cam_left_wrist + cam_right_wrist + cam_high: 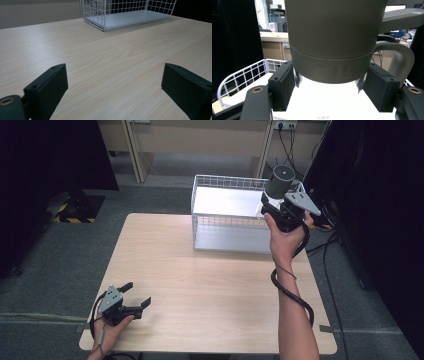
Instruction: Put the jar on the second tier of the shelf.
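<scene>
1. Across the pale wooden surface (210,285) the work splits between two hands; nothing lies loose on the wood, and a white wire basket (200,195) stands at its far right edge, with a bare white floor inside.
2. Above the basket's near right corner, the right tongs (274,202) carry a dark grey mug (279,181); the right gripper view shows the mug (332,37) held upright, its handle off to one side, the two black pads closed against a pale band just under its dark body; whether that band is the mug's own base I cannot tell.
3. Near the front left corner, the left tongs (137,295) rest low over the surface, jaws spread wide and holding nothing; the left gripper view shows bare wood between them.
4. By my reading, the step in hand is carrying the mug into the basket; it is not yet set down.
5. Next comes a lowering onto the basket floor, mug kept level and clear of the wire rim; then the right tongs can let go.
</scene>
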A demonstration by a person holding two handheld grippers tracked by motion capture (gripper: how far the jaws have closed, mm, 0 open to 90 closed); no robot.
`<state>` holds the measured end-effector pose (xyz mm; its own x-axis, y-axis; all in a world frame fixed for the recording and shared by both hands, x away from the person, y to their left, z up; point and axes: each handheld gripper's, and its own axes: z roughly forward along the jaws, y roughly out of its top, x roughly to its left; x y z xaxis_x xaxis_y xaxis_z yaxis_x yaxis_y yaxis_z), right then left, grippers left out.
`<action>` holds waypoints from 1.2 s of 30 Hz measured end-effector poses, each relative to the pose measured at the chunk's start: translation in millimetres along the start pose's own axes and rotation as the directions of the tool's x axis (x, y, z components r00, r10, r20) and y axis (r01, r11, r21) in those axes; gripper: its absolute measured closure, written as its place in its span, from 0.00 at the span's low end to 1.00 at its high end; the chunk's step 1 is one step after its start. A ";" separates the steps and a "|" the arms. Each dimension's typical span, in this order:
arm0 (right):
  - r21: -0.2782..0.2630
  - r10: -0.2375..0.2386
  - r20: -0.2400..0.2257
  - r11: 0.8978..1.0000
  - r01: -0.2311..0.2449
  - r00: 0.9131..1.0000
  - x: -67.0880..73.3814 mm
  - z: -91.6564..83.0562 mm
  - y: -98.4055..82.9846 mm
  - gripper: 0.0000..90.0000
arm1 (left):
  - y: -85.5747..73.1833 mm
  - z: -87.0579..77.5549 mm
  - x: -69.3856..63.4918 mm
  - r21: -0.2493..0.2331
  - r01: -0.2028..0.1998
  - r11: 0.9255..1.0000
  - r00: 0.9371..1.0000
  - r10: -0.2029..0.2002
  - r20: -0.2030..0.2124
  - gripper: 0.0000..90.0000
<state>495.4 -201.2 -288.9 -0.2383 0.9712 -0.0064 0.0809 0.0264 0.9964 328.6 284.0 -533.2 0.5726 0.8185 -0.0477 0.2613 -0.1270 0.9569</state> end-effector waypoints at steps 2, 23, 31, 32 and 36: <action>0.006 -0.003 0.006 1.000 0.003 1.000 -0.3 4.3 1.9 0.34 | 0.0 0.0 0.0 0.000 0.000 1.000 1.000 0.000 0.001 0.07; 0.055 0.012 0.039 0.998 -0.014 0.999 -7.6 43.3 5.7 0.34 | -0.1 -0.1 0.4 0.001 0.003 1.000 1.000 -0.003 0.005 0.07; 0.083 0.005 0.042 0.997 -0.009 0.999 -7.5 52.7 1.2 0.34 | 0.0 0.1 0.4 0.002 -0.002 1.000 1.000 0.002 0.008 0.07; 0.086 0.004 0.042 0.996 -0.008 0.999 -7.5 53.6 0.3 0.34 | 0.0 0.0 0.5 0.001 -0.001 1.000 1.000 0.001 0.008 0.07; 0.097 -0.001 0.043 0.995 -0.003 0.999 -7.3 56.7 -2.3 0.34 | 0.0 0.0 0.3 0.001 -0.002 1.000 1.000 0.002 0.008 0.07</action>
<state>551.8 -194.9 -295.9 -0.1966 0.9804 -0.0107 0.1756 0.0460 0.9834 328.8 284.2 -533.2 0.5796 0.8135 -0.0478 0.2608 -0.1296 0.9566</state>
